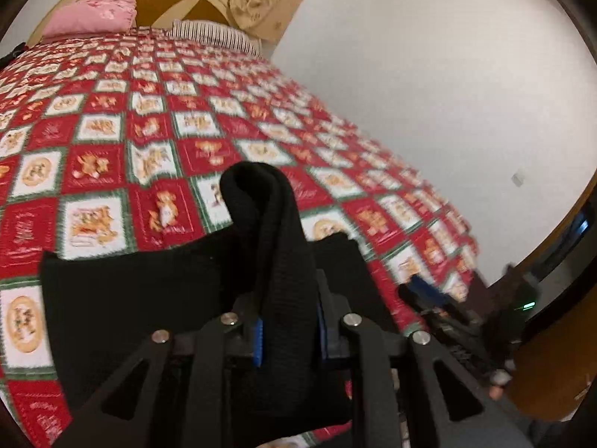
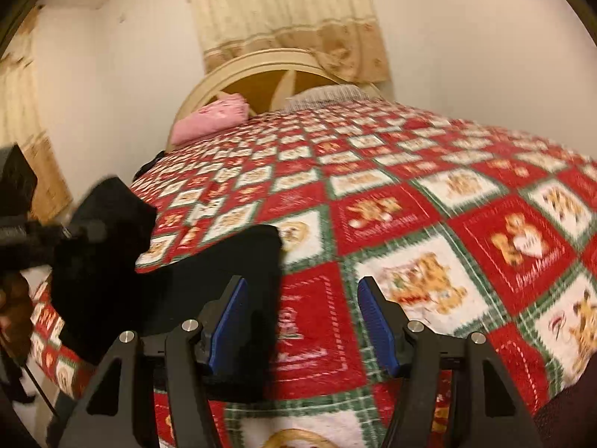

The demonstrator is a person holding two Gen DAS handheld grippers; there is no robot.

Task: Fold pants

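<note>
While bunched upright in left gripper (image 1: 289,330) | black pants (image 1: 149,291) | rumpled

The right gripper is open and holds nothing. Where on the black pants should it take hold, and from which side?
Probably the free corner of the black pants, which lies flat on the quilt just left of the open right gripper. Come from the right along the bed, sliding one finger under the edge. The left gripper already pinches a bunched fold, so this corner is the loose end.
</note>
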